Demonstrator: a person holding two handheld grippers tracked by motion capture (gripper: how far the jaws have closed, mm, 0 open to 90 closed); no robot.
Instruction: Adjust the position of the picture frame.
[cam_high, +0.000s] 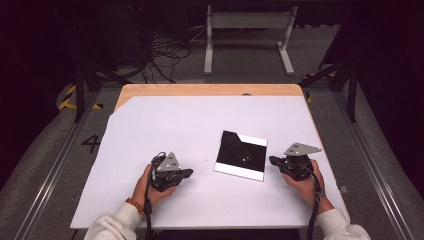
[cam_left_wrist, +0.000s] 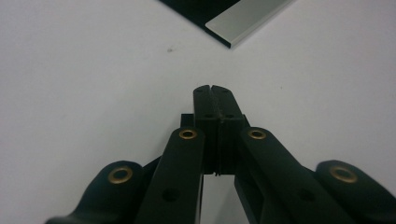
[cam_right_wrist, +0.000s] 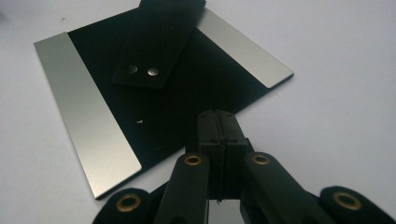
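Fingers pressed flat together on both grippers, nothing between them, with a dark plate lying between the two on the table.

On the left, the left gripper rests on the white sheet-covered table in the person's left hand; in the left gripper view its black fingers meet tip to tip over bare white surface. Between the grippers lies a flat square black panel with silvery metal strips along two opposite edges (a black strap with two small rivets lies across its top, seen in the right gripper view). On the right, the right gripper, held in the right hand, points at the panel's near edge, its fingers likewise closed and empty, just beside the panel, tips over its dark middle.
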